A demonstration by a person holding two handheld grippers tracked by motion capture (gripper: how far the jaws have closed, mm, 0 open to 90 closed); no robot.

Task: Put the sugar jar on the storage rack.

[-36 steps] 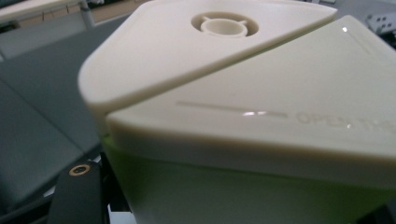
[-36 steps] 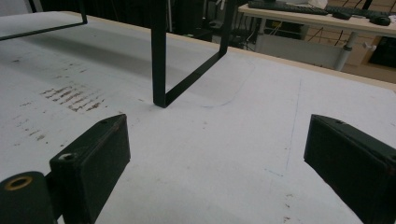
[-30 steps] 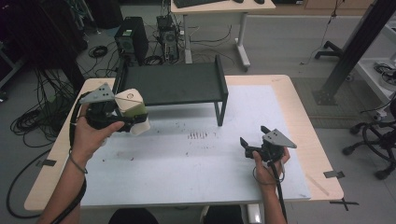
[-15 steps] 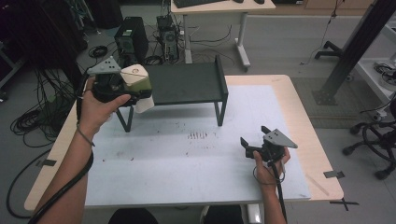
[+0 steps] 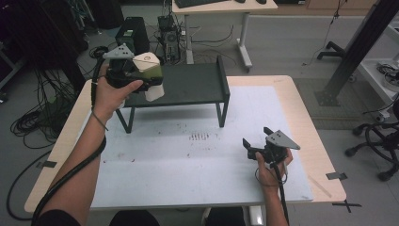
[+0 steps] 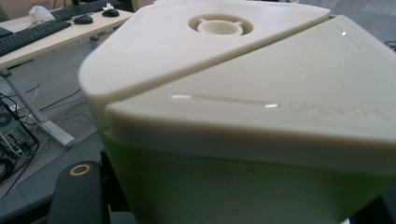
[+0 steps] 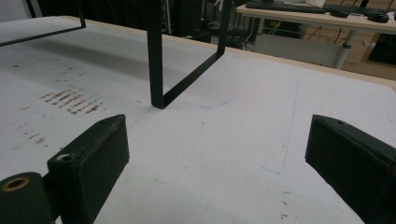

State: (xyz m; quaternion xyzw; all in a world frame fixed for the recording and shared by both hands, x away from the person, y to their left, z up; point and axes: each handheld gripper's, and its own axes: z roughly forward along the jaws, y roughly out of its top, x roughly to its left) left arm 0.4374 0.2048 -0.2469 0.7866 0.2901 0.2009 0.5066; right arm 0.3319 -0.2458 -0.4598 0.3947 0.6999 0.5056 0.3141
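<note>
One cream-lidded green container (image 5: pixel 148 70), triangular, in left gripper (image 5: pixel 141 77) jaws

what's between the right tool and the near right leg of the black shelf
Bare white table cover; the right gripper view shows nothing between the open right tool and the black shelf leg.

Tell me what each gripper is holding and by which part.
The left gripper holds a cream-lidded green container by its green body, below the lid, above the black shelf. The right gripper is open and holds nothing.
</note>
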